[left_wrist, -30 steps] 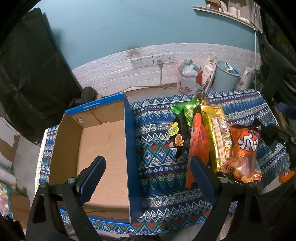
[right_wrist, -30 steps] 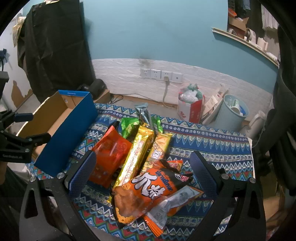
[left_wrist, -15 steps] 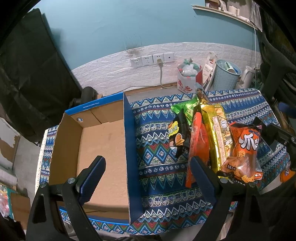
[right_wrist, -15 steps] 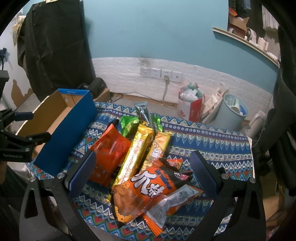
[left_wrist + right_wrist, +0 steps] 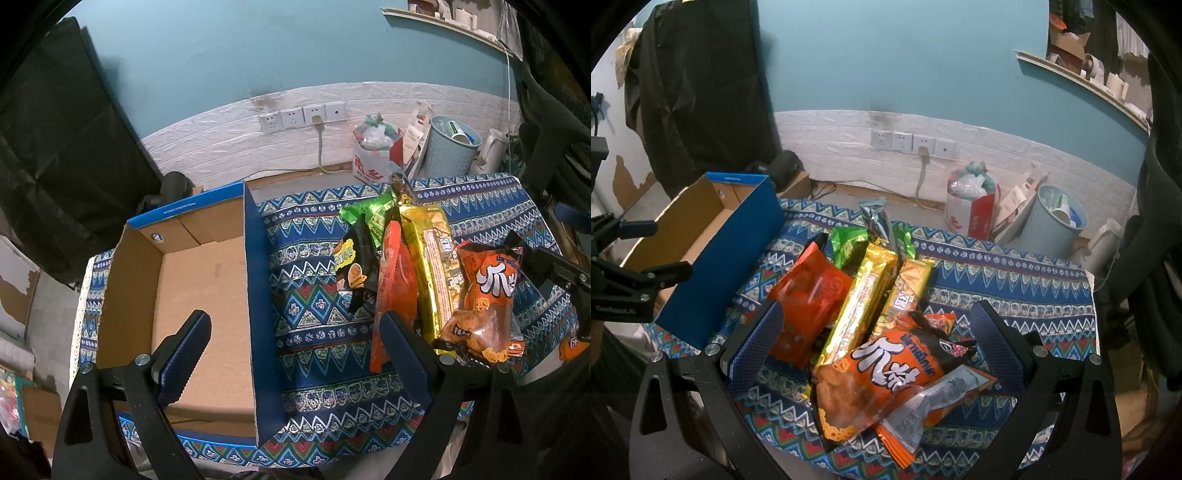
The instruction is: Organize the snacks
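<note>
A pile of snack packets lies on the patterned cloth: an orange bag with white characters (image 5: pixel 886 373), a long gold packet (image 5: pixel 860 306), a red bag (image 5: pixel 809 295), a green packet (image 5: pixel 847 245) and a black packet (image 5: pixel 352 269). An open blue cardboard box (image 5: pixel 251 295) stands left of the pile, nothing in it. My left gripper (image 5: pixel 295 354) is open and empty, hovering above the box's right wall. My right gripper (image 5: pixel 875 347) is open and empty, above the orange bag. The orange bag also shows in the left wrist view (image 5: pixel 487 295).
The table's patterned cloth (image 5: pixel 1015 291) ends at a far edge. Beyond it on the floor stand a light blue bin (image 5: pixel 1056 221) and a red and white bag (image 5: pixel 971 210). Wall sockets (image 5: pixel 912 142) sit on white brick.
The right gripper has shifted slightly nearer the snack pile. The left gripper has barely moved.
</note>
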`<state>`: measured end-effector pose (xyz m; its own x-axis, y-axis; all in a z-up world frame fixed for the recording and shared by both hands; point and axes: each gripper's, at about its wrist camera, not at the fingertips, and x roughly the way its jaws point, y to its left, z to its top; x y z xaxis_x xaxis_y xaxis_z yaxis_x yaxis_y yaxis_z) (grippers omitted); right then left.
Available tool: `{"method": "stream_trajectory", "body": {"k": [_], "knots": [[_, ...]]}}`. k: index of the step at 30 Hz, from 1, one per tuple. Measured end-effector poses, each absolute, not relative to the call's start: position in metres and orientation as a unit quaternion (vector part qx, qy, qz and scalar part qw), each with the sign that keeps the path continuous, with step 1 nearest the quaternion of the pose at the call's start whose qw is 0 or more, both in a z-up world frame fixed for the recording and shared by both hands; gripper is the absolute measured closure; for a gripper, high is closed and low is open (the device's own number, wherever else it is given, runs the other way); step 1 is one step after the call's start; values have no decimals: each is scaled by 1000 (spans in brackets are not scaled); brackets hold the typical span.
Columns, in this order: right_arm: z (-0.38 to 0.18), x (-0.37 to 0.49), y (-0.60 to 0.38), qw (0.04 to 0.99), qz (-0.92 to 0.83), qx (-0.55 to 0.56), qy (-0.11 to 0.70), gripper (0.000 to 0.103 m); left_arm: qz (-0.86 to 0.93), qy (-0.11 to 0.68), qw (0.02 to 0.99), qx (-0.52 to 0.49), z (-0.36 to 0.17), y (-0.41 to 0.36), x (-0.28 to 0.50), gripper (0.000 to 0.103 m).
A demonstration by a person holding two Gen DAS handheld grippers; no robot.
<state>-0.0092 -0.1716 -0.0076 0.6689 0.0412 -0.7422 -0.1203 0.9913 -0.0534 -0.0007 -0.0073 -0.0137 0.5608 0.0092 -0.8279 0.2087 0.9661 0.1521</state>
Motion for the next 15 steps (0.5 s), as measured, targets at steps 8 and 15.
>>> {"method": "stream_trajectory", "body": {"k": [8, 15], "knots": [[-9, -8, -172, 910, 42, -48, 409, 3, -56, 466, 875, 119, -16, -7, 0, 9], [-12, -6, -174, 907, 38, -51, 416, 3, -55, 467, 874, 126, -19, -9, 2, 9]]}}
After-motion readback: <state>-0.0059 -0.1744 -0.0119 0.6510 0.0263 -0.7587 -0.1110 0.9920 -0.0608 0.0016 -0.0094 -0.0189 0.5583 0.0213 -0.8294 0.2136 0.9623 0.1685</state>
